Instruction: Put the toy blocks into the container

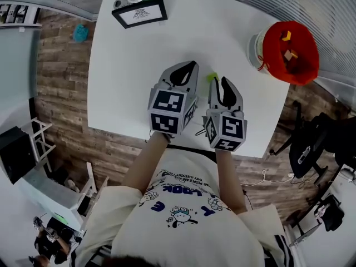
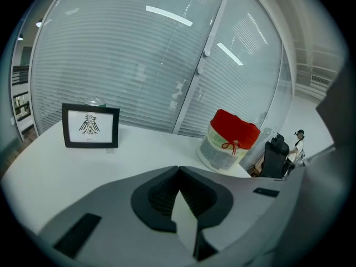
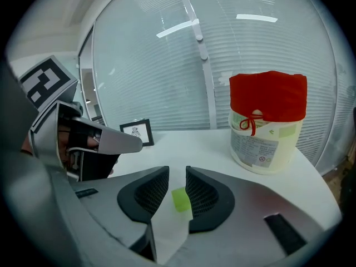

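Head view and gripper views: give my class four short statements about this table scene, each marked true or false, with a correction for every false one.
1. A green block lies between the fingers of the right gripper. True.
2. The fingers of the left gripper stand wide apart. False: they are together, with nothing between them.
3. The container has a red top. True.
4. The framed picture lies flat beside the container. False: it stands upright, well away from it.

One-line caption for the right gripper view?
Right gripper with open jaws around a green toy block on the white table, red-covered container beyond.
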A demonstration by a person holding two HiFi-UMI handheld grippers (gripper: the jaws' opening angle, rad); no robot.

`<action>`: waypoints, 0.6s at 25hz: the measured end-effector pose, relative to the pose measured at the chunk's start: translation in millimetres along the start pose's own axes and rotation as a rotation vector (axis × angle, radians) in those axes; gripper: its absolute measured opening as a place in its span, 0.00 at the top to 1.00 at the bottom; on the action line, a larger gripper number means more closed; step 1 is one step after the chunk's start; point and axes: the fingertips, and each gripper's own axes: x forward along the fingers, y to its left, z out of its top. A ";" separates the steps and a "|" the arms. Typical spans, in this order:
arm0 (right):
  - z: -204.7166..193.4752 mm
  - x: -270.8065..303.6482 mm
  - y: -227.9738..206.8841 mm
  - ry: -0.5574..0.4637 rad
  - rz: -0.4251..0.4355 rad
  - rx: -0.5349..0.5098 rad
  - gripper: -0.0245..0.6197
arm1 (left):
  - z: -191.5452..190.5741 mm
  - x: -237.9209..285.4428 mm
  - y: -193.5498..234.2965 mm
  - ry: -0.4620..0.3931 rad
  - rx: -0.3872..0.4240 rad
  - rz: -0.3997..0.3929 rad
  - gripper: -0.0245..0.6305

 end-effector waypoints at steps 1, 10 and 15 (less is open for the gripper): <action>-1.3 0.9 0.6 0.006 0.000 -0.003 0.80 | -0.9 0.6 0.6 0.003 -0.002 -0.001 0.92; -21.7 8.9 0.0 0.085 -0.012 0.003 0.75 | -7.8 3.3 3.4 0.018 -0.019 -0.010 0.92; -34.9 14.1 -0.9 0.144 -0.007 0.029 0.71 | -12.2 5.6 5.7 0.033 -0.017 -0.008 0.92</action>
